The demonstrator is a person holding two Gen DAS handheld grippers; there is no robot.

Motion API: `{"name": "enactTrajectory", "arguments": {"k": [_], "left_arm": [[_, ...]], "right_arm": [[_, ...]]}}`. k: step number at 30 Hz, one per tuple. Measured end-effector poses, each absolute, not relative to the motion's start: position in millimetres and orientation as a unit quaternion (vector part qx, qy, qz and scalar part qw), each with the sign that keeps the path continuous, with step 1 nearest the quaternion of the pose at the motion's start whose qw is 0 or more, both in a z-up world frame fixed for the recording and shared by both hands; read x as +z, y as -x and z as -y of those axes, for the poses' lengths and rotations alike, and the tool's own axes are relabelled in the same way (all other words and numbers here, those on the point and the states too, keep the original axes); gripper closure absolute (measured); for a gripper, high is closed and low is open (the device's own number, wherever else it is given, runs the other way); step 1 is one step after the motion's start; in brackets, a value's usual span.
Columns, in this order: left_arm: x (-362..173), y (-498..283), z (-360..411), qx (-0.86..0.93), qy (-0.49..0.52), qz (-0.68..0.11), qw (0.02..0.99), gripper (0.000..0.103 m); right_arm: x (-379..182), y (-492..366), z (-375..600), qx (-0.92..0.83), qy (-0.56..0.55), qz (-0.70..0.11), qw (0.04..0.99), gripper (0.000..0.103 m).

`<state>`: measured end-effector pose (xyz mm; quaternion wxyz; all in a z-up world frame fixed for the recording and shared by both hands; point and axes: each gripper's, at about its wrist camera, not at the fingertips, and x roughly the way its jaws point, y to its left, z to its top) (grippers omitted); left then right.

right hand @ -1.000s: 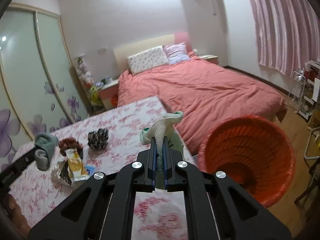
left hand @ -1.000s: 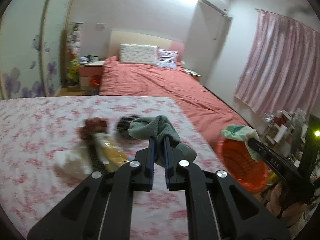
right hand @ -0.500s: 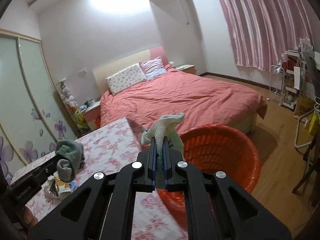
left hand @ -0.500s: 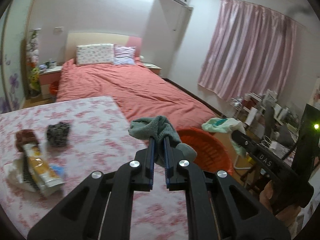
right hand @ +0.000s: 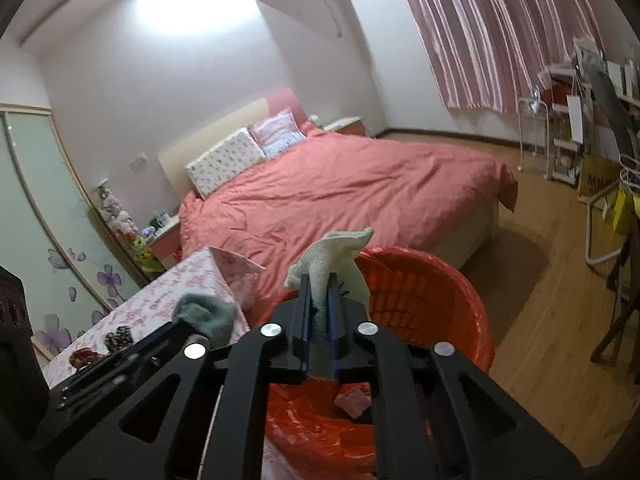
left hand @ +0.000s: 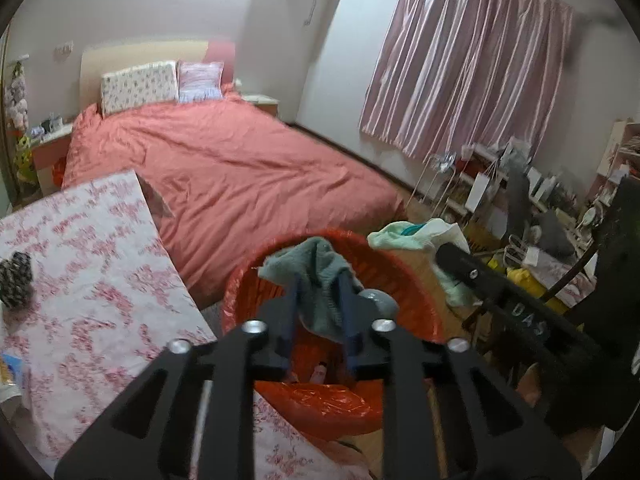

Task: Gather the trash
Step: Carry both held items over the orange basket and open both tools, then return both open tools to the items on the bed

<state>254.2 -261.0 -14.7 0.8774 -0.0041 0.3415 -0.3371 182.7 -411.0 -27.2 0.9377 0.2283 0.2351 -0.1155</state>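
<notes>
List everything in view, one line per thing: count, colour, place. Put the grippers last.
bin: one, red-orange with liner, on the floor beside the table.
green sock: one, grey-green, between the left gripper's fingers over the bin.
pale sock: one, whitish-green, between the right gripper's fingers over the bin.
table: one, pink floral cloth, left of the bin.
dark bundle: one, black and white, on the table.
bed: one, salmon cover, behind the table.
pillows: two, floral and striped, at the headboard.
curtain: one, pink, on the far wall.
left gripper: one, black, jaws opening.
right gripper: one, black, jaws opening.

R gripper opening, pale sock btwn fingers, over red basket
</notes>
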Motion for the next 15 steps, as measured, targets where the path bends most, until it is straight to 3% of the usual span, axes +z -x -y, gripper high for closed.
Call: {"name": "enactTrajectory", "arguments": {"k": [5,15], "left_arm": [[-36,-268,254,-0.306,0.001,-0.366,0.879,0.062],[-35,-265,219,-0.269,-0.008,-0.36,0.893,0.047]], "right_arm": [[-40,-181,413,-0.126,-0.225,-0.255,0.932,0.063],[-32,-174,402,-0.134,-0.201,-0.264,0.934,0.054]]}}
